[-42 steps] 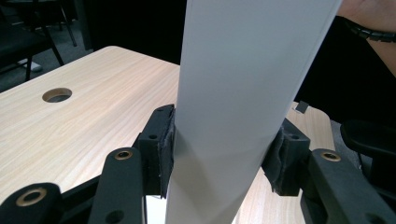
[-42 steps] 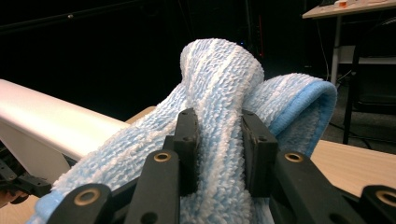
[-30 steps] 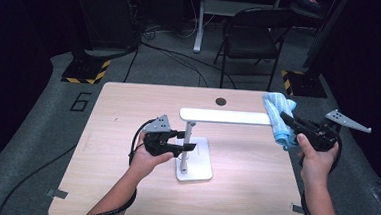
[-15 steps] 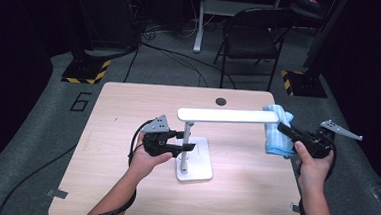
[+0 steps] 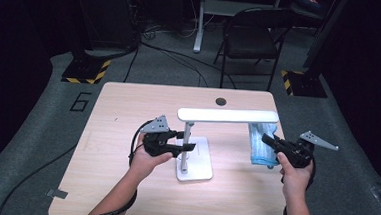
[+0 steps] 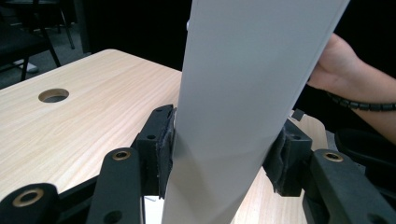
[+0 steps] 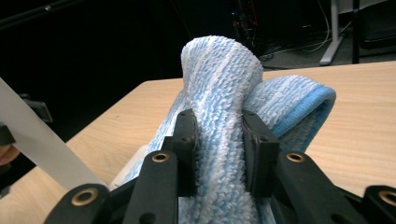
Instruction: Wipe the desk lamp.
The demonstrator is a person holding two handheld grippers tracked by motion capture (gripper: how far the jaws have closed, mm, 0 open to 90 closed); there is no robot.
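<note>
Item one, left of the scene: my left gripper, held level over the middle of the wooden table. My jaws are clamped on the upright post of the white desk lamp, one pad pressed against each side of it, as the left gripper view shows. The lamp is white and matte; its flat square base sits on the table just right of my left hand, and its long flat head runs level to the right from the top of the post.

Item two, right of the scene: my right gripper, low near the table's right edge. My jaws pinch a fold of the blue cloth between the pads. The cloth is terry, pale blue with white streaks and a brighter blue hem; it lies folded on the table under the lamp head's right end.
</note>
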